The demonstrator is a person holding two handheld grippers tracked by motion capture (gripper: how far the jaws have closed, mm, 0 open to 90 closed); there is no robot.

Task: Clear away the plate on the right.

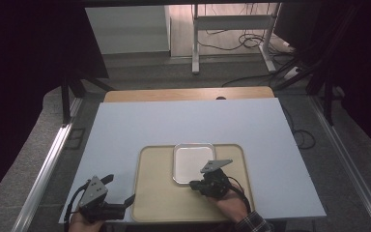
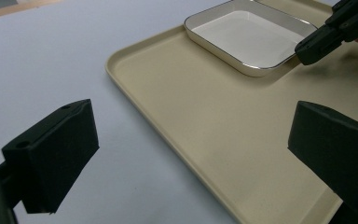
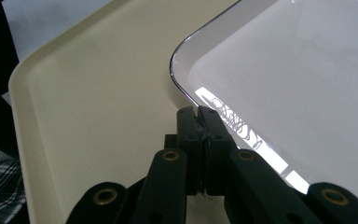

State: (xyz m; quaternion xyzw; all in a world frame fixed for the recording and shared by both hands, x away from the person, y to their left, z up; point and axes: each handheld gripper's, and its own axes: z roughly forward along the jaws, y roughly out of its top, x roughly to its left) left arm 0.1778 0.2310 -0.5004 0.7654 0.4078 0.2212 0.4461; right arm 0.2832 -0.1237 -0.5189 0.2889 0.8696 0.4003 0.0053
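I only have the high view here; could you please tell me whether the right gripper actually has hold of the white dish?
Observer: Yes. In the right gripper view, the right gripper is shut on the silver rim of the white dish, beside a rounded corner.
Operator: Thank you. Is the left gripper carrying anything?
Observer: No. In its own view the left gripper has its fingers wide apart with nothing between them, straddling the edge of the beige tray, one finger over the table.

Looks like a lab or test room: white table (image 1: 183, 121) boxed in by metal rails (image 1: 43, 166), black curtains at both sides, loose cables (image 1: 244, 41) on the floor at upper right.
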